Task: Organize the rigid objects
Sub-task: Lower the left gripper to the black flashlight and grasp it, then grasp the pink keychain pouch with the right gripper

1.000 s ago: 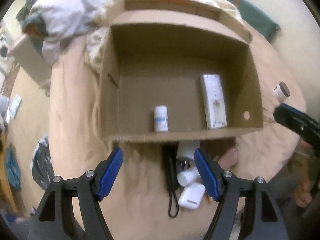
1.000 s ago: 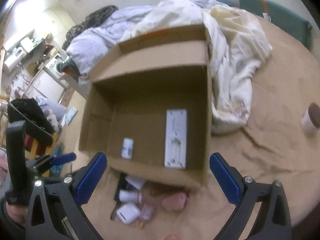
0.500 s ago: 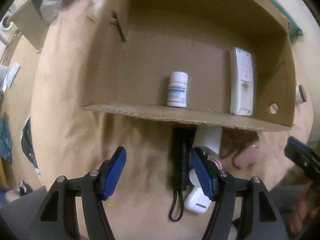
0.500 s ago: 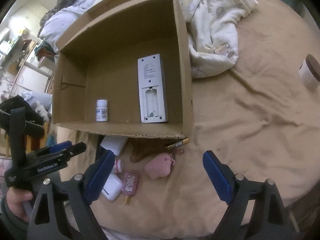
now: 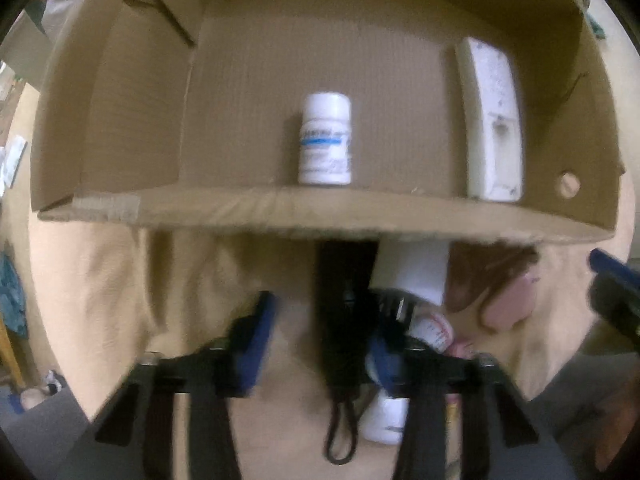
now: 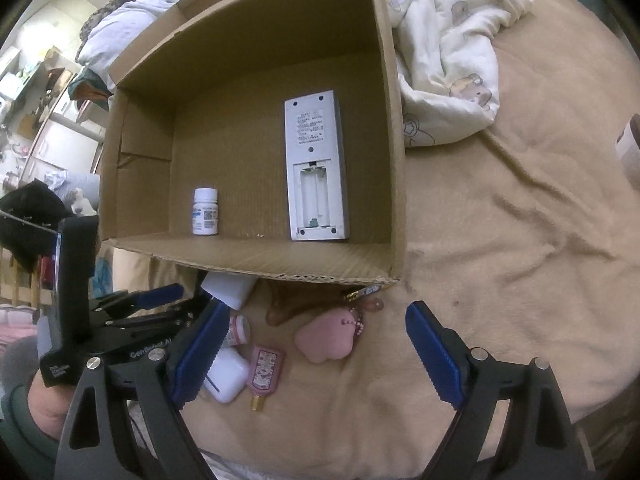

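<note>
An open cardboard box [image 6: 396, 200] [image 5: 280, 208] lies on a tan bedspread and holds a white pill bottle [image 5: 325, 144] [image 6: 205, 211] and a white remote [image 5: 492, 120] [image 6: 315, 172]. In front of it lie a black strapped device [image 5: 344, 320], a white block [image 6: 230, 286], a small pink-labelled bottle [image 6: 239, 330], a white case [image 6: 226, 374], a pink perfume bottle [image 6: 265, 368] and a pink plush charm [image 6: 326, 338]. My left gripper [image 5: 320, 344] is open, its fingers astride the black device. My right gripper [image 6: 316, 352] is open above the pink items.
Crumpled white bedding [image 6: 452, 48] lies right of the box. A small jar [image 6: 630, 140] stands at the far right of the bedspread. Clothes and furniture fill the room at left. The left gripper's body [image 6: 80, 320] shows close beside my right one.
My left gripper has moved down and forward to the black device and narrowed somewhat. My right gripper has come lower and closer to the pile in front of the box.
</note>
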`<state>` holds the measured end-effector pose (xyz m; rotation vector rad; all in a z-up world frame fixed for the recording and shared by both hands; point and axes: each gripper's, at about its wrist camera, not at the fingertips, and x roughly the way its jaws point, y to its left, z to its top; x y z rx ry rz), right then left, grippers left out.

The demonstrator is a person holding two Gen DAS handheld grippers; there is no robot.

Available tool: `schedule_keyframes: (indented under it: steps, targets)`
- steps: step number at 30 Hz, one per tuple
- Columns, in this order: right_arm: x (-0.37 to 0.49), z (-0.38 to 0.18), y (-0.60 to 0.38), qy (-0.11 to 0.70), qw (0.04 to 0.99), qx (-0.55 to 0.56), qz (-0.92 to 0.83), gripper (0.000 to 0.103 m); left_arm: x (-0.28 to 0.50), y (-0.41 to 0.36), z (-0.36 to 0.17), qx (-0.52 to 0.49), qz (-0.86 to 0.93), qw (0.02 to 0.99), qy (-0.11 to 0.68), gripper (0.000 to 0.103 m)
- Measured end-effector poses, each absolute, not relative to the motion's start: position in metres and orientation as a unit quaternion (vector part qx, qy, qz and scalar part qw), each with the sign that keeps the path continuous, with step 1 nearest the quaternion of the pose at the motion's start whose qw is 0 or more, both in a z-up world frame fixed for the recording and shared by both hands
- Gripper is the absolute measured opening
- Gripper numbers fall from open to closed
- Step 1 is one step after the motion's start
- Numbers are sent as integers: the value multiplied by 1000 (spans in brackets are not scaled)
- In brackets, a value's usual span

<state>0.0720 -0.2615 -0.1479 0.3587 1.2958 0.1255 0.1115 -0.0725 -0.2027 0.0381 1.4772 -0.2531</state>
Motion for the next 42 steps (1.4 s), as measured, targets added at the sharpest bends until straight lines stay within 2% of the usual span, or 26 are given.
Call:
schedule_keyframes:
  steps: [1,5,7,8,9,14,17,19,21,27,28,30,38,39,42]
  targets:
    - [73,-149,-262,601,779,166,59,96,112,-74,-202,15,-121,731,671,18]
    - [76,-159,-259,617,768,157,66,96,110,-76,-205,32,-120,732,670,18]
    - [78,-167,-254,628,760,152,71,76,111,-75,-202,30,-111,734,669,17]
    - [78,-171,-251,632,757,148,77,45,111,-74,-201,30,-103,738,666,17]
    - [78,-175,-248,639,752,142,80,35,111,-69,-198,32,-87,745,661,17]
    - [79,-197,-245,666,736,109,54,36,113,-52,-199,11,-74,734,675,17]
    - [82,-206,-239,676,727,102,59,48,110,-52,-202,17,-72,733,676,17]
    - [84,-206,-232,676,729,87,62,48,111,-54,-204,22,-71,732,678,17]
    - [84,-208,-226,677,728,77,70,53,113,-59,-210,20,-70,730,679,17]
    - [85,-216,-207,675,734,24,71,53,119,-68,-225,49,-74,730,678,17]
    - [84,-216,-204,672,737,13,71,53,119,-68,-225,47,-75,730,677,17]
    - [80,-214,-197,665,743,-16,69,45,118,-68,-224,43,-78,731,676,17]
    - [62,-199,-204,649,755,-9,89,44,101,-60,-218,58,-76,748,657,17]
    - [59,-197,-203,648,756,-9,90,34,101,-58,-215,58,-75,747,658,17]
    - [49,-188,-208,644,759,7,93,30,88,-52,-207,54,-72,751,654,17]
